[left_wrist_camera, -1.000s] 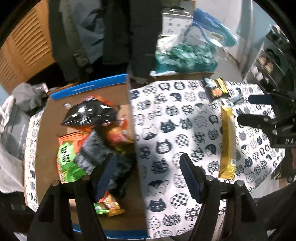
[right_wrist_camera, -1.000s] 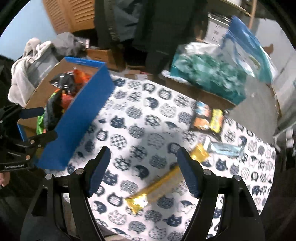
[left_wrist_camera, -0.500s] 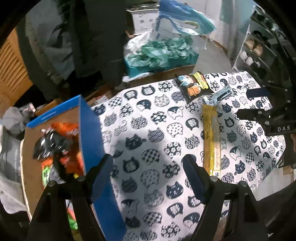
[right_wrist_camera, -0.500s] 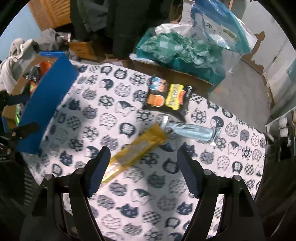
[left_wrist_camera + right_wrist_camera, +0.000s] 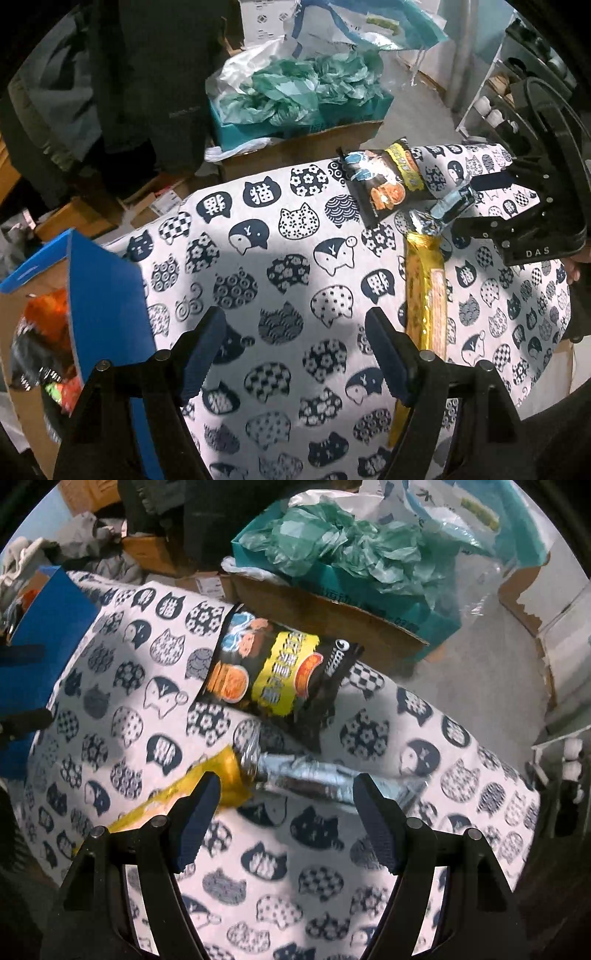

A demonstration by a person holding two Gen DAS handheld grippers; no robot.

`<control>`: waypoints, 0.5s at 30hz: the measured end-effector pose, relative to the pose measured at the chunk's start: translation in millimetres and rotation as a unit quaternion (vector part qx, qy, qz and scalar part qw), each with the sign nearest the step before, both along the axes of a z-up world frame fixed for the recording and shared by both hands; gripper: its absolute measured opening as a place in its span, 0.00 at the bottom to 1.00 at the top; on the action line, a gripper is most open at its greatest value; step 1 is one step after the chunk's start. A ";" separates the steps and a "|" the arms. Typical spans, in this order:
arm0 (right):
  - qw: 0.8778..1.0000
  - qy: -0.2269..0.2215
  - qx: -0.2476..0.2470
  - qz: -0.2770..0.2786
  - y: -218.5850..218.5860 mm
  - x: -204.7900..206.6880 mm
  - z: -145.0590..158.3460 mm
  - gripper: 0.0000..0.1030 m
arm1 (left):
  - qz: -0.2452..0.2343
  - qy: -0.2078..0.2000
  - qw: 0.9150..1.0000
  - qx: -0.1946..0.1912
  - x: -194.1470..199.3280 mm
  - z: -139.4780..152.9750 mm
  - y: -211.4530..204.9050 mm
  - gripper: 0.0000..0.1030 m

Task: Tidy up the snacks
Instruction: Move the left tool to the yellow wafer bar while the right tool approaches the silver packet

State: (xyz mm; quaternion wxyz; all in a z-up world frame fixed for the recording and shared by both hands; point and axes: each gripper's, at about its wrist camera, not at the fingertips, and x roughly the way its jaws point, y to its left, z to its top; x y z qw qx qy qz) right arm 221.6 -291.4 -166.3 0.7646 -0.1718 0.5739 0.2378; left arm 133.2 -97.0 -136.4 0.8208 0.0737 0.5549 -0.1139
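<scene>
Seemingly both claws agape: right claw (image 5: 286, 821) over silver wrapper (image 5: 317, 775).

Cluttered home room, cat-print tablecloth (image 5: 280, 266), hanging dark coats (image 5: 147, 74), cardboard boxes (image 5: 325, 609), shoe rack (image 5: 495, 110)

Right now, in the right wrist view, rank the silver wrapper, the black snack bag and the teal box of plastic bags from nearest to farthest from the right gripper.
1. Silver wrapper: just ahead of the open right gripper, lying crosswise on the cat-print cloth.
2. Black snack bag: farther ahead, at the table's far edge.
3. Teal box of plastic bags: beyond the table, in the background.
</scene>
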 end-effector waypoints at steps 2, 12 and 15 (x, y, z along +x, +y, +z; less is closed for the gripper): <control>1.000 -0.001 0.003 0.006 3.3 7.6 -4.0 0.72 | 0.001 0.011 1.000 -0.008 7.4 -8.1 -0.1 0.77; 0.999 0.044 0.014 -0.023 -13.2 23.7 -30.6 0.72 | 0.009 0.046 0.999 -0.024 17.4 -31.2 6.4 0.77; 0.997 0.059 0.019 -0.044 -27.1 16.1 -31.0 0.73 | 0.006 0.048 0.998 -0.025 13.5 -32.3 4.3 0.77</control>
